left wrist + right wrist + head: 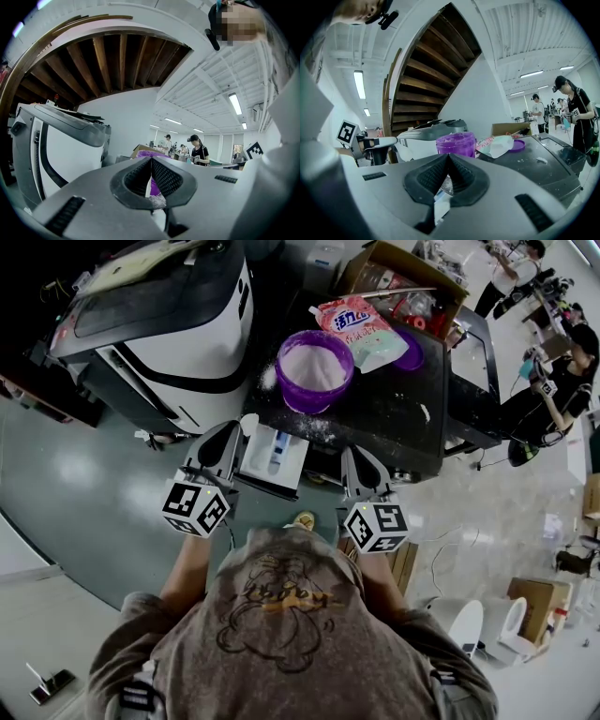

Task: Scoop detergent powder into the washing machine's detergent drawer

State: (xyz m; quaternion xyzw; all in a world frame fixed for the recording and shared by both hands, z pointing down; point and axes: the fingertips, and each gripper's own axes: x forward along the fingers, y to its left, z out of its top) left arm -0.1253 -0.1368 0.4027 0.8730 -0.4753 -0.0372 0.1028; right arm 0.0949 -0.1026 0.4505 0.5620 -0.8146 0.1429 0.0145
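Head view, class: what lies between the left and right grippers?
The open detergent drawer sits between left gripper and right gripper; the head view shows it.

A large white and black appliance (159, 324) with a dark lid stands on the grey-green floor (84, 474) at the left; papers lie on its top. At the far side, an open cardboard box (394, 268) holds assorted small items. The underside of a wooden staircase (112, 61) rises overhead, its dark treads and stringers showing against white walls. Long strip lights (234, 103) run along the white ceiling. A bystander in black (553, 390) stands at the right, looking down at something held, and a second person (511, 277) stands farther back. Two white toilets (469, 620) sit on the pale floor at the lower right, beside another cardboard carton (534, 601).
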